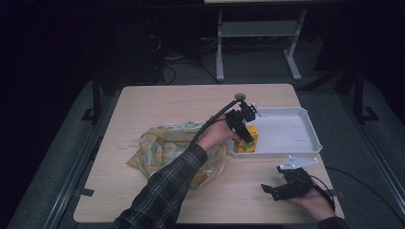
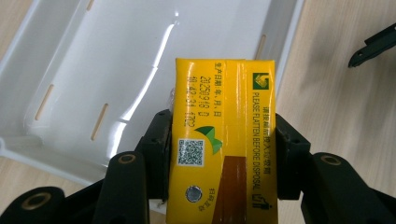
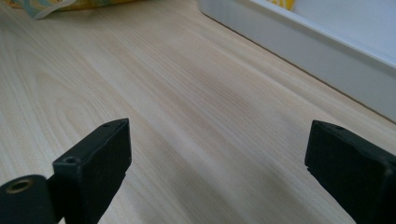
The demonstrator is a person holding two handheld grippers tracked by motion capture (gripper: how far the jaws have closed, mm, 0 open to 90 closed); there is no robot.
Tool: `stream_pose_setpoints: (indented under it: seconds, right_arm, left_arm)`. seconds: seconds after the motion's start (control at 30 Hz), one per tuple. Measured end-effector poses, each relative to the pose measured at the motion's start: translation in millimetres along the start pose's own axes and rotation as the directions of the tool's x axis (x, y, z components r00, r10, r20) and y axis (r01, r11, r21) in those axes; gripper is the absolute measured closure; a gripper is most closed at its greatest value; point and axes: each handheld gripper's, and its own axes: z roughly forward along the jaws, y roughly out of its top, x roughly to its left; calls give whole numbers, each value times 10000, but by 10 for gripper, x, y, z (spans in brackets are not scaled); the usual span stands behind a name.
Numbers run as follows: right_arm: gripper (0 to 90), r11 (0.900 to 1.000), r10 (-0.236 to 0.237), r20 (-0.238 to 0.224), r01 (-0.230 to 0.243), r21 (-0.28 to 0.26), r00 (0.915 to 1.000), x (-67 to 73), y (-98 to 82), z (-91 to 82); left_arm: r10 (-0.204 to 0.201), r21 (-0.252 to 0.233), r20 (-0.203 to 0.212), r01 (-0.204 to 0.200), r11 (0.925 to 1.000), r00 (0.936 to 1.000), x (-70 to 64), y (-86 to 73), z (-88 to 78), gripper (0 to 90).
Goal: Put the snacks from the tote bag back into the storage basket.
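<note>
the left tongs (image 1: 243, 135) are clamped on a yellow drink carton (image 2: 223, 140), holding it over the near left corner of the white tray (image 1: 286, 133) (carton printed side up). the right tongs (image 1: 278, 188) rest on the worktop (image 1: 157, 100) with jaws wide apart, holding nothing. a patterned cloth (image 1: 162, 143) lies left of the tray.

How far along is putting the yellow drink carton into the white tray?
Done: the left gripper has the yellow carton clamped and holds it over the near left corner of the white tray. In hand: setting it down there. Left: opening the jaws to release it. The rest of the tray looks bare. The right gripper rests open on the table, holding nothing.
</note>
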Motion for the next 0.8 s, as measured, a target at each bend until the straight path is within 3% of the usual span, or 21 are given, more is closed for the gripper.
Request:
stream_pose_setpoints:
  seconds: [0.3,0.43,0.8]
  right_arm:
    - [66,10000,-29,14,29,-7,10000,1,1,4]
    - [66,10000,-41,9,41,-10,10000,1,1,5]
    - [66,10000,-99,-32,99,11,9999,2,2,11]
  left_arm:
    - [237,43,187,-238,9997,9995,-21,-20,-3,483]
    - [332,-104,278,-329,9994,9991,-37,-22,-6,431]
    - [482,-562,355,-462,9974,9982,-28,-65,-201,320]
